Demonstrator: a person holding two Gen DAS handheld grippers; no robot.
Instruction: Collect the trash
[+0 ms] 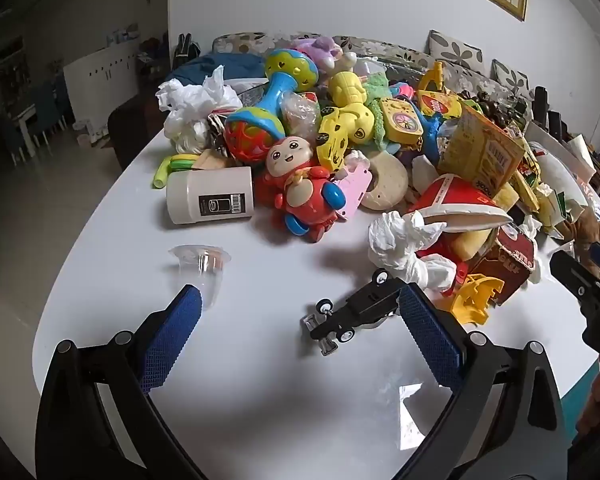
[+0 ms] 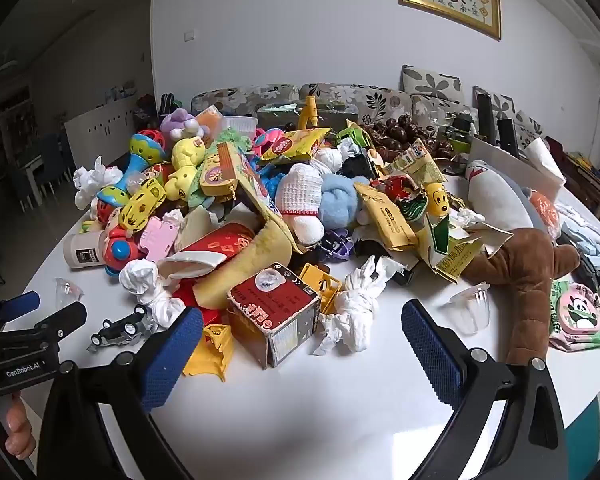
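Note:
A white table (image 1: 260, 400) carries a big pile of toys and trash. My left gripper (image 1: 300, 300) is open and empty above the near table, with a clear plastic cup (image 1: 202, 266) by its left finger and a black toy car (image 1: 352, 312) by its right finger. A crumpled white tissue (image 1: 404, 248) lies just beyond. My right gripper (image 2: 302, 320) is open and empty, with a red carton box (image 2: 274, 312) and a crumpled tissue (image 2: 356, 312) between its fingers ahead. Another clear cup (image 2: 470, 306) lies to the right.
A white canister (image 1: 210, 200), a red doll toy (image 1: 300, 192), a yellow snack box (image 1: 484, 152) and a flattened red paper cup (image 2: 216, 254) lie in the pile. A brown plush (image 2: 528, 268) and a panda wipes pack (image 2: 580, 316) lie right. The left gripper shows in the right wrist view (image 2: 20, 320).

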